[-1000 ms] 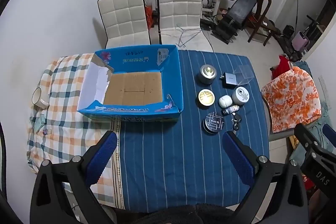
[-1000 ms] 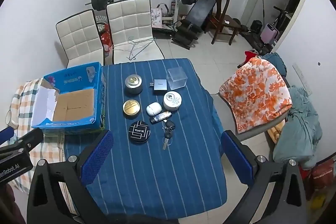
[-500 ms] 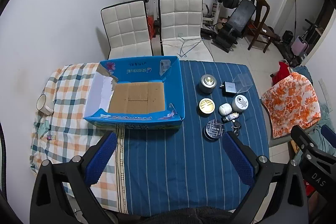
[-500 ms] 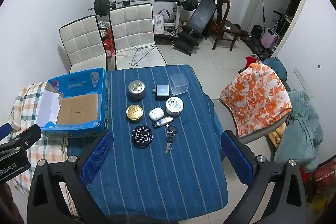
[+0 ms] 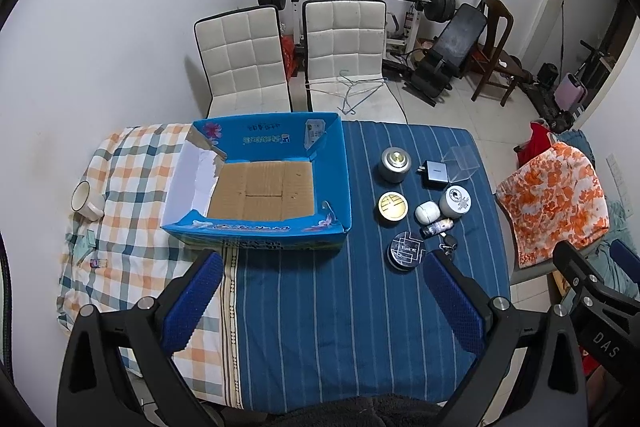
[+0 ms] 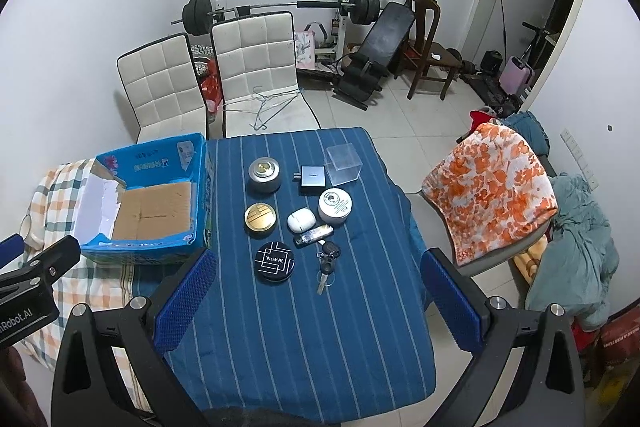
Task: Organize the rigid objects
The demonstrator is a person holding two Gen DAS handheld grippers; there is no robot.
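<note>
items: black tin [image 6: 275,262], gold tin [image 6: 260,217], silver tin [image 6: 264,175], white jar [image 6: 335,205], earbud case [image 6: 300,219], charger [image 6: 312,175], clear cube [image 6: 342,163], keys [image 6: 328,259], clustered on the tabletop's [image 6: 304,339] blue striped cloth
box: blue carton [image 5: 264,183], open, empty, left of items
left tool [image 5: 320,301]: wide open, holding nothing, above near tabletop edge
right tool [image 6: 316,301]: wide open, holding nothing, above tabletop near keys
around: two white chairs [image 5: 288,55] behind tabletop

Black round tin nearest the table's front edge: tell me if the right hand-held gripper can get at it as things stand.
Probably yes. The black round tin lies flat on the striped cloth with nothing on top; the right hand-held gripper hangs open above. Only the keys lie close beside it, which may crowd one finger.
</note>
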